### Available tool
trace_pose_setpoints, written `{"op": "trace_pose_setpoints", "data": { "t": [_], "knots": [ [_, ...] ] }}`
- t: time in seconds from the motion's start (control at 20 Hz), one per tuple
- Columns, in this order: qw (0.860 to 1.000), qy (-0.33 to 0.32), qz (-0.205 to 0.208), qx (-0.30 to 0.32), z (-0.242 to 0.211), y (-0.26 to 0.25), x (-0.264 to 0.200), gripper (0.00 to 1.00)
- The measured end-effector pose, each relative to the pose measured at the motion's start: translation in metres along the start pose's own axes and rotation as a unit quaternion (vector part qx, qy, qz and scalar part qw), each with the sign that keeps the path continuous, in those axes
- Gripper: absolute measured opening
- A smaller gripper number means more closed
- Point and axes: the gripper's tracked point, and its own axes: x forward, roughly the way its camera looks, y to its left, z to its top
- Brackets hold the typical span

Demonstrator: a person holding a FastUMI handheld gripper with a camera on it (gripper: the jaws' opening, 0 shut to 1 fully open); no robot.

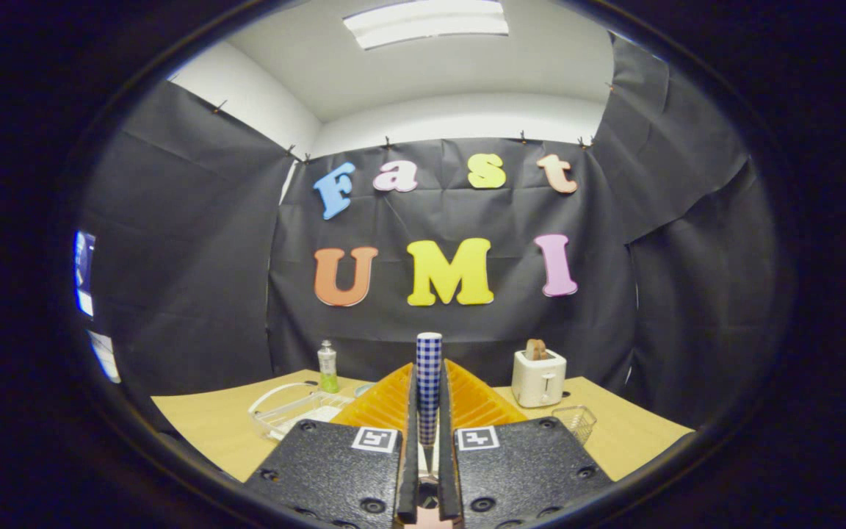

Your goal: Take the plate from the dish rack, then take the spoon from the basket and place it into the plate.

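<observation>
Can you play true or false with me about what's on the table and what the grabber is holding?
1. The gripper pinches a blue-checked spoon handle. True.
2. The toaster has nothing in its slot. False: something brown sticks out of the top.
3. A small bottle stands behind the clear dish rack. True.
4. The wire basket sits next to the bottle. False: it sits in front of the toaster.
</observation>
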Motion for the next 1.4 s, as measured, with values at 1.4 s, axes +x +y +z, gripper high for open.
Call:
{"op": "trace_pose_setpoints", "data": {
  "t": [1.4],
  "knots": [
    [0.997,0.063,-0.026,0.023,-0.136,0.023,-0.021,0.21]
  ]
}}
